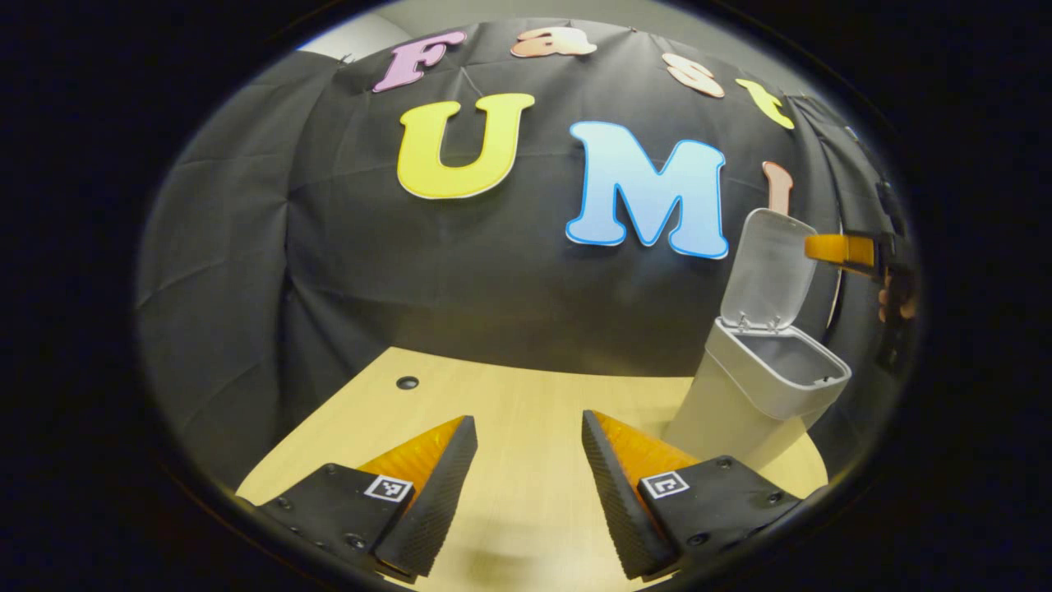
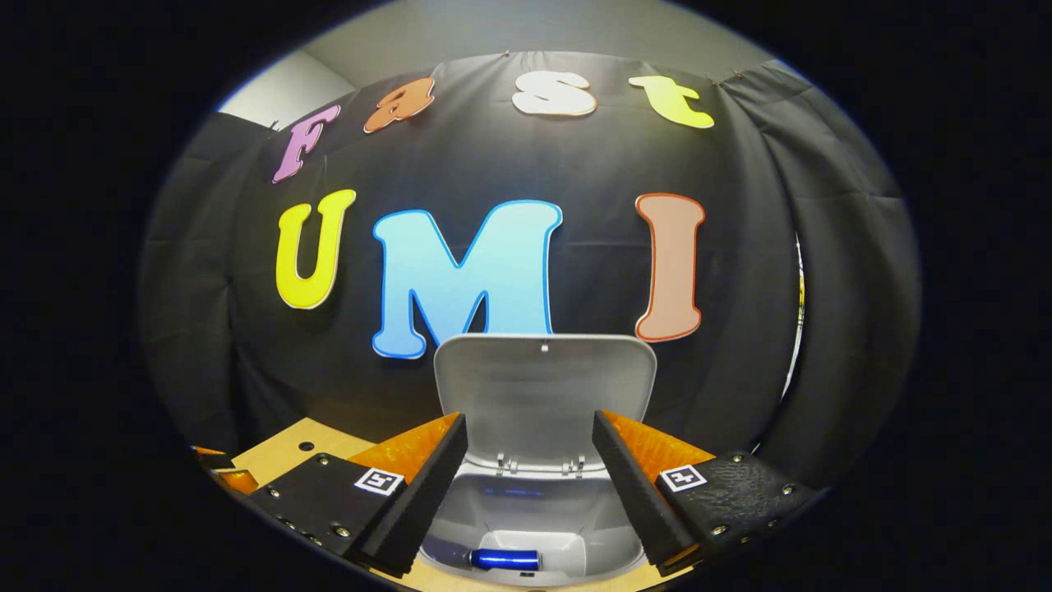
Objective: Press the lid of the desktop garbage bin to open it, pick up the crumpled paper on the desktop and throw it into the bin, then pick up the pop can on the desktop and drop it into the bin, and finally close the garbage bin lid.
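Can, blue and metal (image 2: 504, 559), lies inside the grey plastic bin (image 2: 534, 526) at bottom centre. Both the right tongs (image 2: 530, 485) and the left tongs (image 1: 530, 493) gape, empty. The upright lid (image 2: 544, 395) should be pushed down gently until it latches.

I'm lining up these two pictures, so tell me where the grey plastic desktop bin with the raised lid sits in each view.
Left gripper view: the grey plastic desktop bin stands at the right on the pale wooden table, lid up.
Right gripper view: the bin sits bottom centre, below the open right claw.
Shared landmark: its raised lid.
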The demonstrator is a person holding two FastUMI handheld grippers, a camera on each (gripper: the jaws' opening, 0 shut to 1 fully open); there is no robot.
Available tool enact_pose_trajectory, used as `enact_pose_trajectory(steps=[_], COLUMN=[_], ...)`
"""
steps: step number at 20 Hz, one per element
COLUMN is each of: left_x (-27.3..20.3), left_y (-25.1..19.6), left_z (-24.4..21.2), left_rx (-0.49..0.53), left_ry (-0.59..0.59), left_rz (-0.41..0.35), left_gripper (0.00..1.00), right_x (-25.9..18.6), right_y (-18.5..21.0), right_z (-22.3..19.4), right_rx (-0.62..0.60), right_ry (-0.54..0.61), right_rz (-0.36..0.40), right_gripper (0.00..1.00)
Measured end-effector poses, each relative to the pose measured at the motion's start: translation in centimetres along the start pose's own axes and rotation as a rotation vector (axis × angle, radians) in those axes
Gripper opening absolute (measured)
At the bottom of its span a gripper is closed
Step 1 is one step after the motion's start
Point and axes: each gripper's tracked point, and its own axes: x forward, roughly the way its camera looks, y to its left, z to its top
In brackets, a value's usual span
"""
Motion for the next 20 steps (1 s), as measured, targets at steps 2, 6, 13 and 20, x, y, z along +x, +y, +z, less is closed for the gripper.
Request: enact_pose_trajectory(steps=[2,6,13,20], left_x=[-0.2,-0.9,-1.8,-1.9], left_y=[0.4,1.3,3.1,3.8], left_z=[-0.2,-0.9,-1.7,-2.5], left_rx=[-0.003,0.011,-0.014,-0.013], left_ry=[0.002,0.014,0.029,0.034], left_rz=[0.008,0.025,0.061,0.083], left_gripper=[0.85,0.86,0.87,0.86], right_x=[0.9,2.6,6.5,6.4], right_y=[-0.2,-0.8,-1.8,-2.1], right_z=[1.6,5.0,6.1,4.7], right_rx=[0.001,0.014,0.041,0.043], right_ry=[-0.022,-0.071,-0.062,-0.045], right_rz=[-0.004,-0.014,-0.051,-0.047], right_gripper=[0.97,0.98,0.97,0.98])
